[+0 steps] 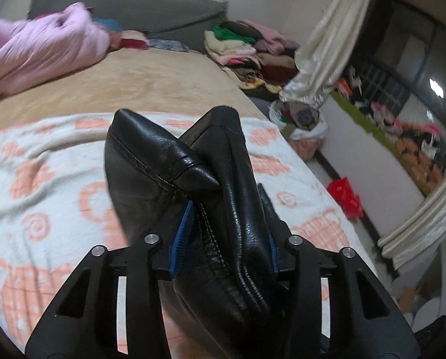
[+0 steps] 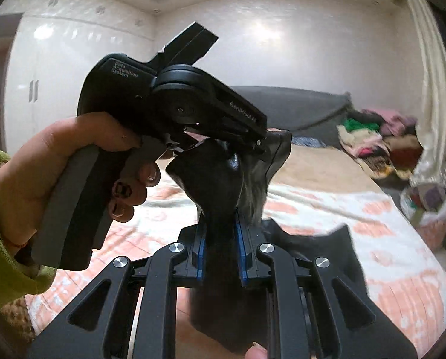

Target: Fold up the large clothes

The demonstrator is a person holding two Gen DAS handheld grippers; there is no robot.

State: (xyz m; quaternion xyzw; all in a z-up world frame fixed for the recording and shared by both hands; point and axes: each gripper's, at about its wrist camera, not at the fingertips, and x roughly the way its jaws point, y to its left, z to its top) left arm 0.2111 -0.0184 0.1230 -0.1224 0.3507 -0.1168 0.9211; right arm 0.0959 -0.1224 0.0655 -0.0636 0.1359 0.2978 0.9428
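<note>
Bed [image 1: 58,161] with peach-patterned blanket fills the lower view; black leather garment [image 1: 223,209] held above it; left hand-held gripper [image 1: 224,239] clenched on garment; right hand-held gripper [image 2: 220,248] clenched on it too; clothes pile [image 1: 253,51] at 1 o'clock.

Count, both views: two grippers, the left gripper [image 1: 226,233] and the right gripper [image 2: 220,248], each with two blue-padded fingers. One black leather garment [image 1: 193,185]. One hand [image 2: 58,161] visible, in the right wrist view, gripping the other device's handle. One patterned blanket [image 1: 43,179] on one bed. One pink jacket [image 1: 40,53]. One pile of folded clothes [image 1: 253,51]; item count within it unreadable. One red basket [image 1: 344,197]. One white bag of clothes [image 1: 300,119].
</note>
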